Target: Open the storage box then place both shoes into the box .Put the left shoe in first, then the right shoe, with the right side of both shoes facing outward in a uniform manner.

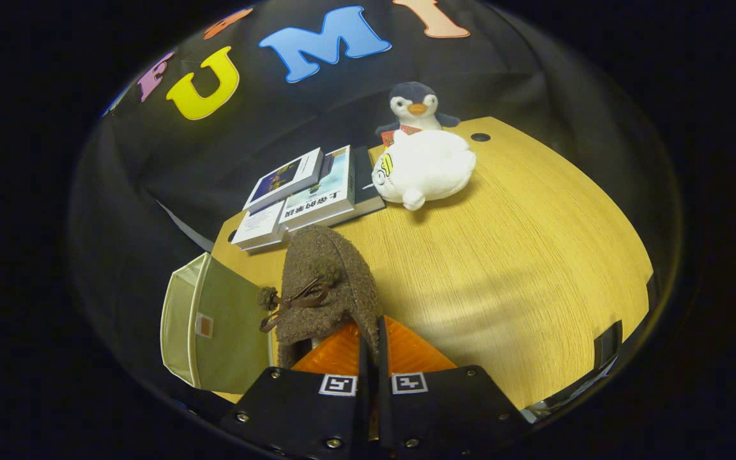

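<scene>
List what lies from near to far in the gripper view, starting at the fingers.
Gripper, its fingers closed on the brown woolly shoe → stack of books on the wooden table → white plush toy → grey-and-white plush penguin → black cloth wall.

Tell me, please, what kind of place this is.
Probably a staged recording booth, not a real home: a wooden table against black cloth, with props, namely books, plush toys. The tool grips a brown shoe.
</scene>
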Demonstrator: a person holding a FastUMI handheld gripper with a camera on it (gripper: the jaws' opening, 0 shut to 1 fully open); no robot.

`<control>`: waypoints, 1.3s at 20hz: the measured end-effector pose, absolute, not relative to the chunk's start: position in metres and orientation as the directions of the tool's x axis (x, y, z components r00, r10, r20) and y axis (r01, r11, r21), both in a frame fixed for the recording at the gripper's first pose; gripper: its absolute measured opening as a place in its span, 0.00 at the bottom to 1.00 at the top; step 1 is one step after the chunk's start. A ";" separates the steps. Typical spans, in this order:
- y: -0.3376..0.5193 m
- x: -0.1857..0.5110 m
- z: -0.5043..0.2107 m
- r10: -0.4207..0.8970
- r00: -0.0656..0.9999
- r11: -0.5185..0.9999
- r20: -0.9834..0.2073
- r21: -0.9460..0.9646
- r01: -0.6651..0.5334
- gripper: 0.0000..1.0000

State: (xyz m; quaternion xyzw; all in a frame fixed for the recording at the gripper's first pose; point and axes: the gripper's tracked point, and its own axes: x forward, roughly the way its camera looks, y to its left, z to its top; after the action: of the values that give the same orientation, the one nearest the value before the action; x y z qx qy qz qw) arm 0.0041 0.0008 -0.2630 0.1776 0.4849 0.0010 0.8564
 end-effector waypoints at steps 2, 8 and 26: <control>0.012 0.008 -0.253 0.176 0.538 0.937 -0.825 0.308 0.166 0.06; 0.056 0.021 -0.227 0.193 0.554 0.938 -0.810 0.319 0.139 0.06; 0.225 0.036 -0.188 0.354 0.578 0.888 -0.735 0.458 0.039 0.06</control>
State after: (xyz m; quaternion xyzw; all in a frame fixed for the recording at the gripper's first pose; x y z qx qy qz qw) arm 0.0364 0.2246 -0.1885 0.2185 0.4502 0.0913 0.8610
